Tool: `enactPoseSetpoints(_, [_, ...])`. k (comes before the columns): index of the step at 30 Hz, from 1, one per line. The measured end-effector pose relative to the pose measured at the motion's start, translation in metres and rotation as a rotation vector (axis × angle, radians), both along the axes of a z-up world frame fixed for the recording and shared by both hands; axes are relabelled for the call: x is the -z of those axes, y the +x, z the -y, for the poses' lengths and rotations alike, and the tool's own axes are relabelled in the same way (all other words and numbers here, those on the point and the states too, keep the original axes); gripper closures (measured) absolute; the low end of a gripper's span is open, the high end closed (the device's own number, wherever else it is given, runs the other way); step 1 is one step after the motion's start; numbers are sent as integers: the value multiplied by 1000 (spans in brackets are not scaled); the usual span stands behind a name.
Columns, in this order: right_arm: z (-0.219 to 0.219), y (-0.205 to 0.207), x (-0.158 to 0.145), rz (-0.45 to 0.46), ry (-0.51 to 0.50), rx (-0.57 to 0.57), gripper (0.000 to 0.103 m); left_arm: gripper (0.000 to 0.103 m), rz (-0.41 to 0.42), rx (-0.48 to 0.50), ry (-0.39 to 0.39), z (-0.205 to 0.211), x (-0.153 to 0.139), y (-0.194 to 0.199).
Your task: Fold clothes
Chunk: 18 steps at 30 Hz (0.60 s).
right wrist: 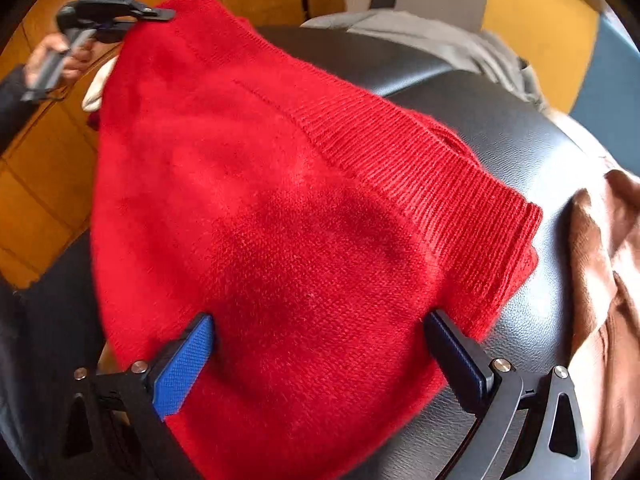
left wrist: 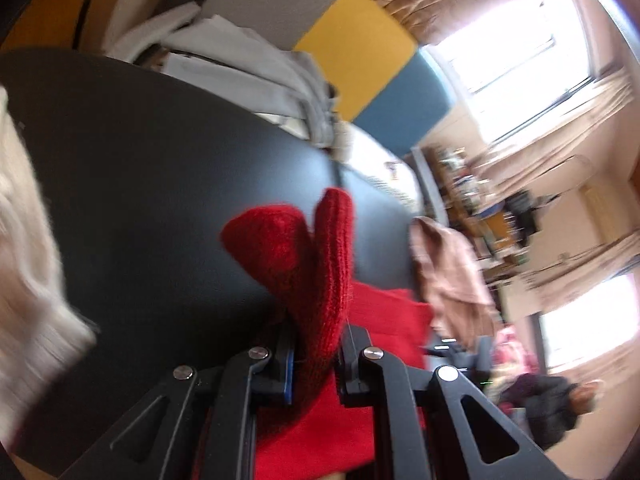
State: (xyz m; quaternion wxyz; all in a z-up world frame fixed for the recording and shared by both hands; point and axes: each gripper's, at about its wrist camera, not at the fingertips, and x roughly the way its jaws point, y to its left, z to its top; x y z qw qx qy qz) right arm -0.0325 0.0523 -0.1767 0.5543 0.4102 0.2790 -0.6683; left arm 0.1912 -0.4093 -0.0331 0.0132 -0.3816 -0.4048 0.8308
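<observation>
A red knitted sweater (right wrist: 280, 208) lies spread over a black leather-look table (right wrist: 500, 128), its ribbed hem (right wrist: 420, 184) running toward the table's right-hand side, where a brown garment (right wrist: 608, 280) is bunched against the edge. The left tool (left wrist: 316, 356) is pinched tight on a fold of the sweater (left wrist: 304, 256), the red knit squeezed between its two black fingers with a flap standing up in front of them, clear of the table top. From the other side, that same left tool (right wrist: 154, 14) shows at the far left corner of the sweater, raised above the table with the cloth rising up to it, and the person's hand (right wrist: 60, 56) is wrapped round its grip, a dark sleeve behind it. The right tool (right wrist: 320, 332) stands wide open over the near part of the sweater, one blue-padded finger (right wrist: 184, 360) to the left and the other to the right, with the flat red knit between them; the pads press on nothing. A pile of grey and white clothes (left wrist: 256, 64) sits at the far edge of the table, and a cream knitted piece (left wrist: 28, 248), blurred, lies at its left edge. Beyond the table are yellow and blue panels, bright windows with tan curtains and a wooden floor.
</observation>
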Motion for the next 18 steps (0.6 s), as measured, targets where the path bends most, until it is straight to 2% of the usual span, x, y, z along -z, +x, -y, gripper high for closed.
enactPoseSetpoints(3, [-7,0,1,10,-60,37,0,90,-83,3,108,-24,-8,-2])
enactPoseSetpoints(7, [-13,3,3,-4,-114,63,0,90,-150,19,174,-65,-24,-19])
enactPoseSetpoints(14, [-21,8,5,-15,-173,88,0,90,-177,14,282,-133,-33,-67])
enactPoseSetpoints(18, [-21,10,5,-18,-175,83,0,90,-153,-4,340,-165,-23,-95])
